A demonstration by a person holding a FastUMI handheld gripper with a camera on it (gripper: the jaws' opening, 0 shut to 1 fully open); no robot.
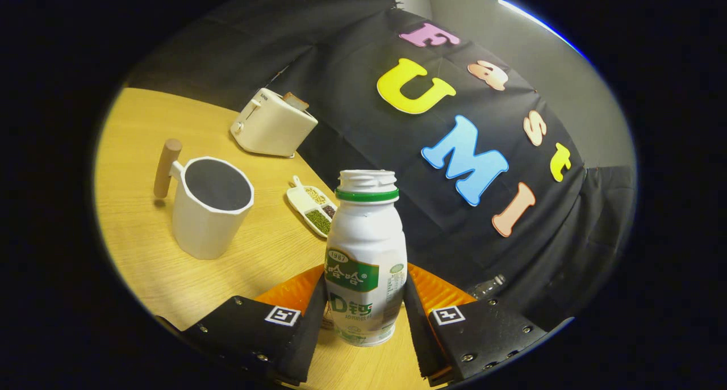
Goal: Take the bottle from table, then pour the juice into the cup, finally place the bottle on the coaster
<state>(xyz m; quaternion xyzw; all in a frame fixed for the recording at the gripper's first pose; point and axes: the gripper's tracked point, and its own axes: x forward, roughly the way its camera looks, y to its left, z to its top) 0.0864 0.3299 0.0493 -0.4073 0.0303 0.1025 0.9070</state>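
While you held the gripper (pixel 363 313) low over the table (pixel 142 254), the bottle (pixel 365 254) stood right between its two fingers, upright, its long axis running straight up from the wood and its uncapped neck well above the fingertips. Both fingers sat close against the bottle's lower body, one on each side; they looked to be pressing on it, though whether the grip was firm I could not tell. The bottle's base seemed to rest on the table, or barely off it. Just behind it, between the fingers, lay the orange coaster (pixel 437 290). Ahead and to your left, well apart from the bottle, the cup (pixel 211 205) stood upright with its mouth open and its wooden handle turned away. Your pour would have to swing left. Beyond it sat a small divided dish (pixel 311 205), and farthest off a toaster (pixel 272 123).
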